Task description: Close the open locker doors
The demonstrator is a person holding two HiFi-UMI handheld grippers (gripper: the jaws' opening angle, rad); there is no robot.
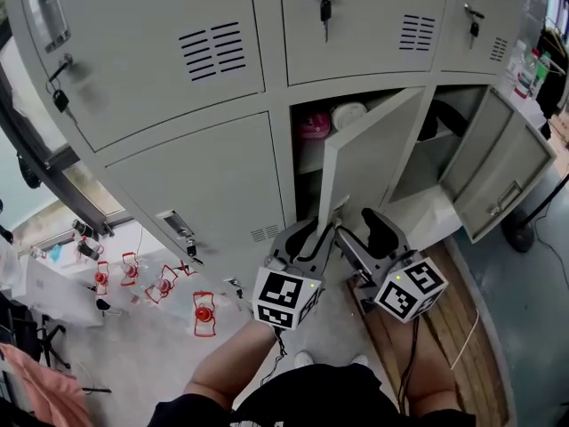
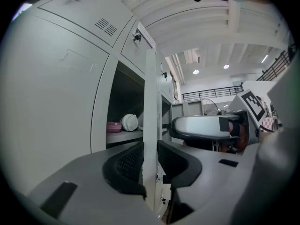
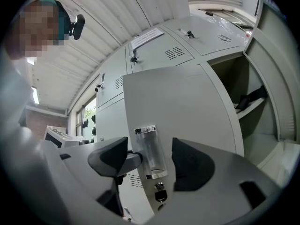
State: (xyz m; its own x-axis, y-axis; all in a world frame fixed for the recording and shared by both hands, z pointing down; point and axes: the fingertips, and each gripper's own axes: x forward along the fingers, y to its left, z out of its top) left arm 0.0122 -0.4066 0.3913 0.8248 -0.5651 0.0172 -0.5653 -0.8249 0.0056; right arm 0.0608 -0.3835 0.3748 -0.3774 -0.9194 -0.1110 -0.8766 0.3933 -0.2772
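Note:
Two bottom-row locker doors stand open. The middle door (image 1: pixel 364 163) is half open; the right door (image 1: pixel 505 163) swings wide. My left gripper (image 1: pixel 327 225) is shut on the middle door's thin free edge (image 2: pixel 150 102), a black pad (image 2: pixel 126 165) on either side of it. My right gripper (image 1: pixel 360 225) is open just in front of that door's face (image 3: pixel 183 102), the chrome handle (image 3: pixel 150 149) and a key (image 3: pixel 159 191) showing between its fingers. Whether its tips touch the door I cannot tell. Inside the middle locker, a pink bowl (image 2: pixel 114 126) and a white object (image 2: pixel 130 122) sit on a shelf.
The upper lockers are closed, with keys (image 1: pixel 325 9) hanging in their locks. The right locker's interior (image 3: pixel 253 102) holds a dark item on a shelf. Red-and-white objects (image 1: pixel 203 314) lie on the floor at left. A wooden platform (image 1: pixel 467 327) runs along the right, near a black stand base (image 1: pixel 520 234).

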